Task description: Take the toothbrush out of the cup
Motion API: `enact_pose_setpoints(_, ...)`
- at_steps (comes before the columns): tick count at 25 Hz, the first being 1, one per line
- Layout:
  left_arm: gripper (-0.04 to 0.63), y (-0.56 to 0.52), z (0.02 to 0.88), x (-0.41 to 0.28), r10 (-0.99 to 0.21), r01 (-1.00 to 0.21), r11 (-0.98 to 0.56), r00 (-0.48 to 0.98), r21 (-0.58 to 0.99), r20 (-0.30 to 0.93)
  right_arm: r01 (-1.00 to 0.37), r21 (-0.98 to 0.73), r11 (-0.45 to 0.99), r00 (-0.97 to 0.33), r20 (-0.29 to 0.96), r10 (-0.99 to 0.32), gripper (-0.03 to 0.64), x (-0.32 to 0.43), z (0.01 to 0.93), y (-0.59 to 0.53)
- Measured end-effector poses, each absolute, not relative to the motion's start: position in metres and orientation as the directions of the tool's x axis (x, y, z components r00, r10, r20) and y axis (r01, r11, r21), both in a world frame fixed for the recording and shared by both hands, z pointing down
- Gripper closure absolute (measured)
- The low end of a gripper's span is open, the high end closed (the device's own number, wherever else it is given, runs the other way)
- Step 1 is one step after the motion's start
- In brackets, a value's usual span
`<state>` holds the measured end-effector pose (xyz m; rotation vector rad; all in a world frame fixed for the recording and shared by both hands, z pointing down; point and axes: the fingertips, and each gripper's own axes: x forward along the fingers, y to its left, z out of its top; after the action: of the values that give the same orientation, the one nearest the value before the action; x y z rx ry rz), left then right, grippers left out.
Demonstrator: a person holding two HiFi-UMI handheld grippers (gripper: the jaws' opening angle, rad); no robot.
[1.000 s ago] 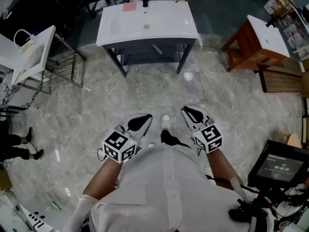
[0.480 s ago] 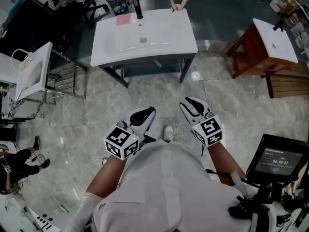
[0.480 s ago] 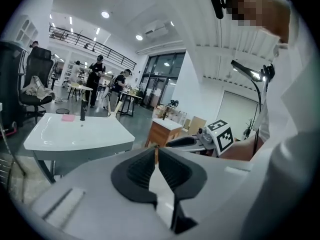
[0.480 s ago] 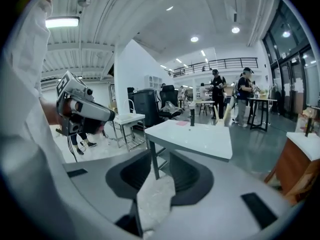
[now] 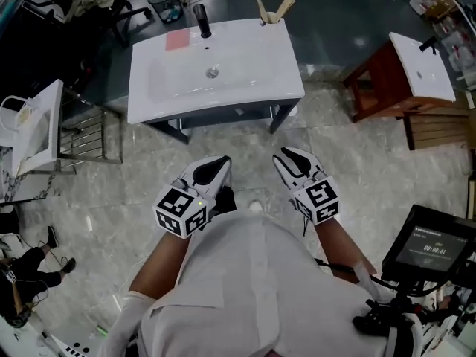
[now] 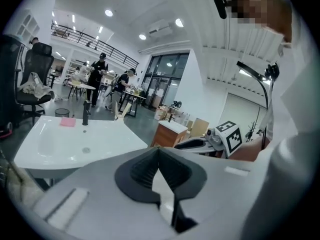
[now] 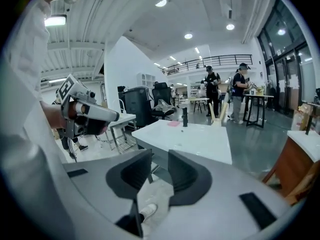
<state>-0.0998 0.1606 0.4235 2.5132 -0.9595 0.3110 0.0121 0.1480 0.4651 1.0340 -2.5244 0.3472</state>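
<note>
Grey marbled floor point(image 5: 357, 162), tiled, ran under everything in the head view. White washbasin surface point(image 5: 245, 58) on a dark metal frame, 1 item, stood ahead of the person and well apart from both tools, with a round drain point(image 5: 213, 72) near its middle. Wooden stand point(image 5: 379, 80) with a white top, 1 item, stood to the right of the surface. White basin on a wire rack point(image 5: 37, 121), 1 item, stood at the left edge. Dark screen point(image 5: 433, 248), 1 item, was lit at the lower right. Left tool point(image 5: 220, 163), 1 item, was held low in front of the person's white shirt and pointed toward the surface; in the left gripper view point(image 6: 159, 156) its dark pads met along a single seam, closed with nothing between them. Right tool point(image 5: 286, 157), 1 item, was held just beside the left one and level with it; in the right gripper view point(image 7: 160, 171) its pads stood apart, empty, with only floor and a white shoe point(image 7: 147, 211) visible through the gap. Mesh waste bin point(image 5: 165, 2), 1 item, stood on the floor behind the surface at its left. Black faucet point(image 5: 201, 21), 1 item, stood upright at the far edge of the surface. Pink flat pad point(image 5: 178, 40), 1 item, lay just left of the faucet. Cup point(image 5: 271, 17), 1 item, stood at the far right corner of the surface, untouched by either tool. Toothbrush point(image 5: 285, 6) remained in the cup, showing only as pale handles leaning apart in a V, too small to tell more.
</note>
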Motion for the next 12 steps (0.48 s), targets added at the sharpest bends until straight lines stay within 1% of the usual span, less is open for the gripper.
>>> enact_pose_setpoints(6, 0.589, 0.091, 0.409, -0.103, -0.484, -0.575, -0.761, 0.811, 0.299, 0.328, -0.763, -0.059, 0.644, -0.597, 0.446, -0.667, 0.526, 0.000, 0.452, 0.081)
enact_pose_setpoints(12, 0.591, 0.036, 0.413, -0.133, -0.422, -0.516, -0.805, 0.845, 0.294, 0.330, -0.814, -0.076, 0.576, -0.546, 0.436, -0.715, 0.525, -0.022, 0.447, 0.023)
